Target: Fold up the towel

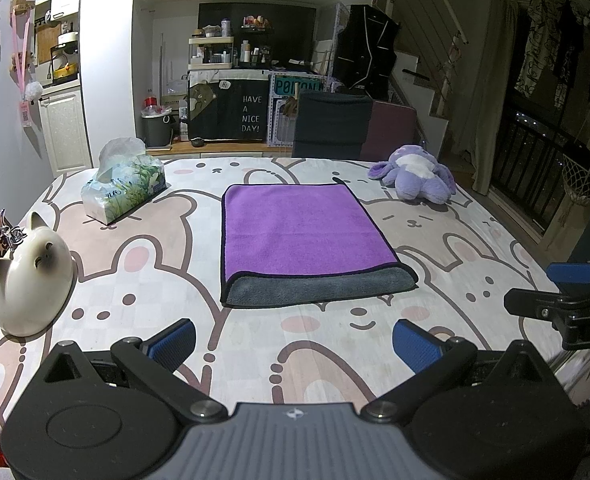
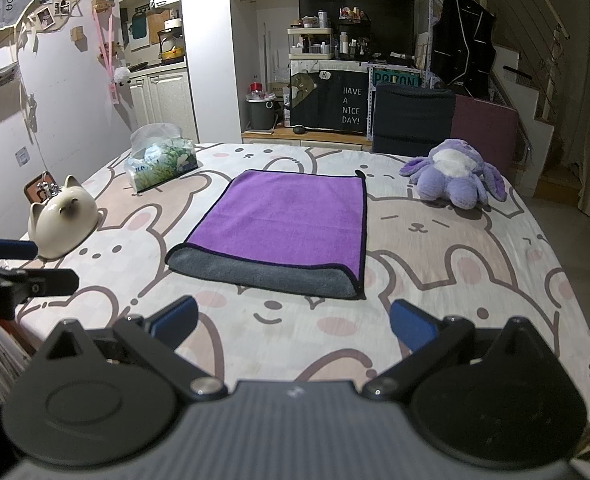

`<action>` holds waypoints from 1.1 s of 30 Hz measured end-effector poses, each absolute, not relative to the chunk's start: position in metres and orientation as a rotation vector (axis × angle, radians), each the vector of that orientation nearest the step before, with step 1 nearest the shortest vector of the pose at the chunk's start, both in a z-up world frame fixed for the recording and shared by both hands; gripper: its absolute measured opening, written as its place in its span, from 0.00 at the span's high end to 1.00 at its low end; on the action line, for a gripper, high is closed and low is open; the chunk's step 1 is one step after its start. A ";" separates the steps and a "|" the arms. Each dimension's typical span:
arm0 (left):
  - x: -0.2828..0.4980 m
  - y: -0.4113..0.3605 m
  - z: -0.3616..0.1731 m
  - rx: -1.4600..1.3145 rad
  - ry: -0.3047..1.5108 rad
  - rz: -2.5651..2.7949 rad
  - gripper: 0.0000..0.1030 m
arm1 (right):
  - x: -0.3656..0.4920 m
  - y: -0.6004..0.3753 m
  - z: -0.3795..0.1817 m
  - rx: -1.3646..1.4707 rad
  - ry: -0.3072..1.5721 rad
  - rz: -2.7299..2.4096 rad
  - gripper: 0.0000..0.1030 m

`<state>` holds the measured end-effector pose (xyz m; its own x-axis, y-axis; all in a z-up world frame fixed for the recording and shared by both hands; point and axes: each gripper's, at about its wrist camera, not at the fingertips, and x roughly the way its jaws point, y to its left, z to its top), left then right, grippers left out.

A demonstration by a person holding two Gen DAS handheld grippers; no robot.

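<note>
1. Blue-padded fingers [image 1: 177, 340] of the left gripper [image 1: 293, 340] stand spread wide apart, holding nothing, above the near part of the counter [image 1: 335, 360].
2. Ahead of them and well apart lies the towel [image 1: 307, 236], flat on the middle of the counter, touched by neither gripper.
3. From the right wrist view, the right gripper [image 2: 293, 324] also has its fingers [image 2: 411, 326] spread wide and bare, with the towel [image 2: 283, 216] ahead and slightly left of its centre line.
4. Folded over once, the towel shows a purple upper face with dark edging; a grey strip of the lower layer sticks out along the near edge. Its surface looks smooth.
5. Left of the towel sits a tissue pack [image 1: 125, 188], and nearer the left edge a white cat figurine [image 1: 29, 280].
6. Right of the towel, at the far side, lies a purple plush toy [image 1: 417, 174].
7. Cartoon rabbits and bears are printed on the cloth covering the counter.
8. A dark chair [image 1: 331, 124] stands beyond the far edge.
</note>
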<state>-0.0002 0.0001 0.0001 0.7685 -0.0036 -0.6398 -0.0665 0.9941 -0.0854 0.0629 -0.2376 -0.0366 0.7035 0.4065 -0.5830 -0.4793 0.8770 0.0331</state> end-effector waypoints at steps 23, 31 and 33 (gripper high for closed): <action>-0.004 -0.003 0.020 -0.098 0.621 0.050 0.00 | 0.061 -0.243 -0.030 -0.112 0.554 0.481 0.00; 0.008 -0.012 0.038 -0.022 0.575 0.052 0.00 | 0.066 -0.249 -0.016 -0.088 0.504 0.476 0.00; 0.012 -0.014 0.041 -0.005 0.572 0.053 0.00 | 0.069 -0.250 -0.011 -0.091 0.486 0.471 0.00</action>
<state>0.0117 -0.0140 0.0412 0.8397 0.0484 -0.5410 -0.0512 0.9986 0.0099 0.0689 -0.2500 -0.0105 0.7801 0.4139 -0.4692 -0.4562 0.8895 0.0262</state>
